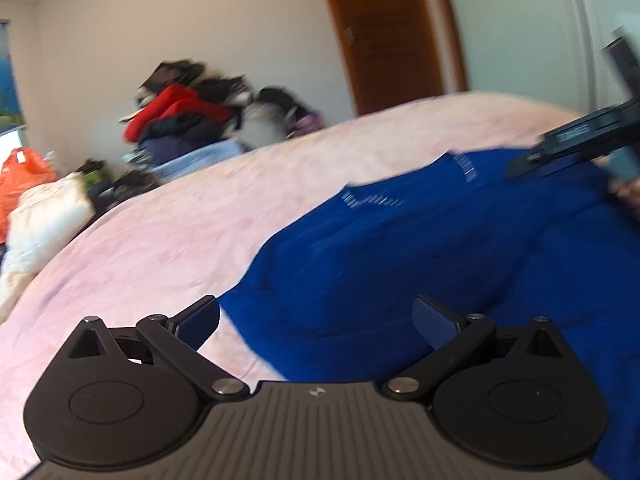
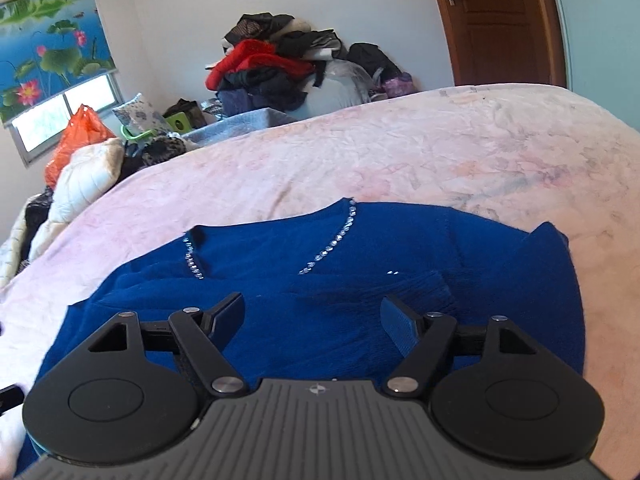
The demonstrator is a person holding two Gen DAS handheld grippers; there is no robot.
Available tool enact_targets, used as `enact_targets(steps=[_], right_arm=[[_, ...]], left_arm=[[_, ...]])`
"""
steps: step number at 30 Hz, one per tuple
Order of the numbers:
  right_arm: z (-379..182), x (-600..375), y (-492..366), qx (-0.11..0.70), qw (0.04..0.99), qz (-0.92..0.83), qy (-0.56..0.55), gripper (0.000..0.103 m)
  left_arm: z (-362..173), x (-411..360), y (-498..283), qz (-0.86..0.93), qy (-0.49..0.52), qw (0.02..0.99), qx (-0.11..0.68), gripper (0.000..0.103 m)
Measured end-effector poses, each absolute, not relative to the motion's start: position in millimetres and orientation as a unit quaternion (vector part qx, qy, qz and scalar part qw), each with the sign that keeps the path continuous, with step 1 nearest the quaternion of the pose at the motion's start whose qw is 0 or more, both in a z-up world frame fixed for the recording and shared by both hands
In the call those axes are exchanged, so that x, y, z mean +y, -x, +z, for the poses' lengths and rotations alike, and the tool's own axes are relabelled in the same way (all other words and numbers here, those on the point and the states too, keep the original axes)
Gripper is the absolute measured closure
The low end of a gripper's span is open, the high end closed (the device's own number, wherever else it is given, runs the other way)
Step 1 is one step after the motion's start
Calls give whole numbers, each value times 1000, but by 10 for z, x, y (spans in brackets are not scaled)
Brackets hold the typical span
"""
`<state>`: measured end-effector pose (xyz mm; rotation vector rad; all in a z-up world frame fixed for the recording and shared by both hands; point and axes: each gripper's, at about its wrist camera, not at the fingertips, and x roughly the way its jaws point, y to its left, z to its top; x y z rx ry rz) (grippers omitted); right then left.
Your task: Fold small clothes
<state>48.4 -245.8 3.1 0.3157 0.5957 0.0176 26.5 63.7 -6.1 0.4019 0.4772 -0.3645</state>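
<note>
A royal blue knit top [image 2: 360, 280] with a rhinestone-trimmed neckline lies partly folded on the pink bed cover [image 2: 400, 152]. My right gripper [image 2: 314, 322] is open and empty just above the top's near part. In the left wrist view the same blue top [image 1: 420, 260] lies to the right. My left gripper [image 1: 316, 322] is open and empty over the top's left edge. The right gripper's body [image 1: 580, 140] shows at the far right of the left wrist view, above the top.
A pile of clothes [image 2: 276, 68] and bags stands against the far wall. An orange plastic bag [image 2: 76, 136] and white bedding [image 2: 84, 184] lie at the bed's left side. A brown wooden door [image 2: 496, 20] is at the back right.
</note>
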Motion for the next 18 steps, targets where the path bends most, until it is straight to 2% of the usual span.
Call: enact_targets(steps=[1,3,6,9,10,13,15,18], right_arm=[[2,-2442,-504,311,940,7,-136,22],[-24,-2443,-474,323,941,-9,-103,25],[149,-2614,-208,284,948,-22,-139,24],[267,-2854,91,246,950,-22,-192,13],[257,-2900,126,257,945,-19,-202,10],[149,-2829,179,303,937,6,-173,11],[73,-2754,253,326,934,6,-146,11],[44,-2872,511,320,931,-24,-173,11]], left_arm=[[-151,580,-341,-153,-216,933,246,0],[-286,531,-419,-125,-238,927,262,0],[-234,601,-311,-124,-221,934,253,0],[-170,644,-172,-132,-216,939,235,0],[-192,623,-159,-136,-226,935,238,0],[-339,482,-202,-114,-264,926,245,0],[-312,470,-163,-112,-254,930,240,0],[-200,535,-23,-124,-221,936,245,0]])
